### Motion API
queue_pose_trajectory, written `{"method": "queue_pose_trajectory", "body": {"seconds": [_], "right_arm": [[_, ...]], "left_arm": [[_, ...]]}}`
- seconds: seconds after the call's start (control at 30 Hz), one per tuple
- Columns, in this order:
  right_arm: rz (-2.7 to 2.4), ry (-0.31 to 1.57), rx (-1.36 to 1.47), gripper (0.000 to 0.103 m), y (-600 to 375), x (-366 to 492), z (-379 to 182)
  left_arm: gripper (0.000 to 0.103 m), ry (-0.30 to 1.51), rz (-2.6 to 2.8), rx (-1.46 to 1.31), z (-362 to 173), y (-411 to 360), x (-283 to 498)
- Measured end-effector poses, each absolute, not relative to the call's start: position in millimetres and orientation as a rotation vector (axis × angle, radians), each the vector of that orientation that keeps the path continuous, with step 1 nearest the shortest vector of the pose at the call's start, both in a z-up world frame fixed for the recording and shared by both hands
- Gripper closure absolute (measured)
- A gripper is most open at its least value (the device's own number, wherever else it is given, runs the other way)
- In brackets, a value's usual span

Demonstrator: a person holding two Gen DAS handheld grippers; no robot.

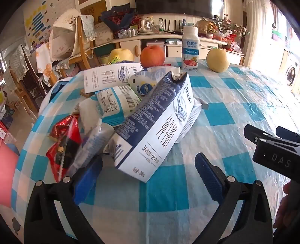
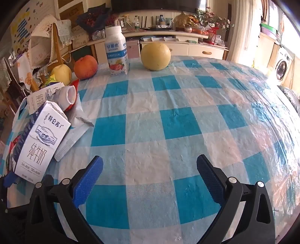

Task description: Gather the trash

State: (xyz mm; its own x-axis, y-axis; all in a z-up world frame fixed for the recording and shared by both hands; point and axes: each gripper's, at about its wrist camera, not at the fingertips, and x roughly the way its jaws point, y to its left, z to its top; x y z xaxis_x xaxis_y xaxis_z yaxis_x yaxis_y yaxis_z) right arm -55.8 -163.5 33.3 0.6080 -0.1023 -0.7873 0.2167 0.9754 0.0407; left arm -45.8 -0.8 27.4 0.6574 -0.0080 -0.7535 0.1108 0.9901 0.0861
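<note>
Since both grippers' fingers gape wide and empty, bring the left gripper (image 1: 148,169) squarely across the milk carton (image 1: 155,127) — pinching its flat sides — while the right gripper (image 2: 150,169) waits over the table (image 2: 187,112).

Setting: home, living and dining room. Table (image 2: 168,116) covered with blue-and-white checked cloth under clear plastic sheet. Wooden chairs (image 1: 82,43) at left, backs draped with lace-edged cloths. Long cream sideboard (image 2: 187,45) along far wall, crowded with bottles, a kettle, flower bouquets (image 2: 211,16), wrapped gift baskets. Dark television screen (image 1: 178,7) mounted above it. Washing machine (image 2: 282,65) at right beside a bright window with pale curtain (image 2: 243,28). Children's poster (image 1: 37,16) with coloured bars on left wall. Fruit (image 2: 155,56) and yogurt bottle (image 2: 117,50) standing on table, typical household clutter.
</note>
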Motion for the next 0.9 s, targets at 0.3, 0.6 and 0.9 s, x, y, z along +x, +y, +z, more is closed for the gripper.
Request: {"method": "queue_pose_trajectory", "body": {"seconds": [0.3,0.6,0.9], "right_arm": [[-0.135,0.653,0.156,0.004,-158.7,-111.4,109.2],[-0.129,0.514,0.087,0.004,-128.3,-182.1,158.6],[-0.142,0.444,0.050,0.004,-103.3,-236.0,191.0]], "left_arm": [[0.003,0.710,-0.011,0.057,99.8,36.6,-93.9],[0.003,0.589,0.056,-0.006,162.4,79.5,-152.6],[0.003,0.510,0.078,-0.015,196.2,99.8,-198.1]]}}
